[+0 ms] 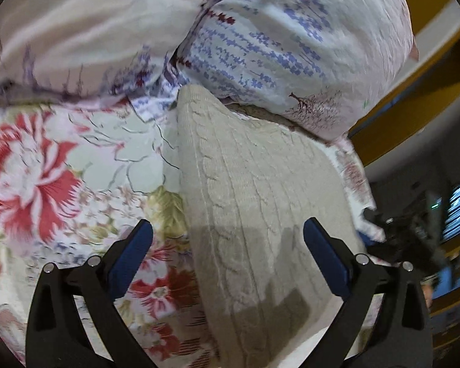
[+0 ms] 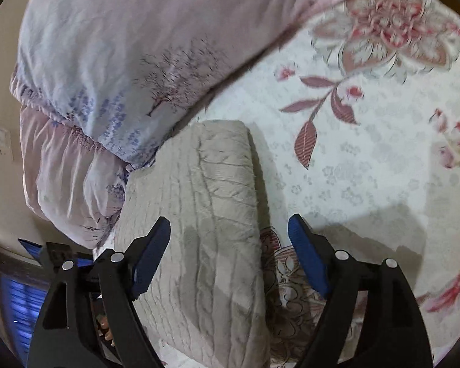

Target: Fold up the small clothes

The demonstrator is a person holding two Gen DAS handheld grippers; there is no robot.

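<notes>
Lying across the whole working area is a bed covered by a floral bedspread (image 2: 368,159), which is serving as the folding surface because it is flat and soft enough for the cloth to settle on. A lilac pillow (image 2: 113,70) with a tree print is resting along the head edge of the bed, and its lower corner is overlapping the far end of the garment, so any further fold is probably going to have to work away from that end.

The task's thing, a cream cable-knit sweater (image 1: 254,202), is lying as a long narrow folded strip near the side edge of the bed, running from under the pillow corner back toward the onlooker. Its long edges are looking doubled over, which I am judging to mean the lengthwise folds are already made and a crosswise fold is what remains.

The left gripper (image 1: 227,245) is hovering wide over the sweater's inner long edge, one blue pad over the bedspread and the other over the knit, nothing between them. The right gripper (image 2: 230,245) is likewise standing wide, straddling the same long edge from its side, gripping nothing. Both are pointing steeply down, presumably so the fingers can slide under that edge.
</notes>
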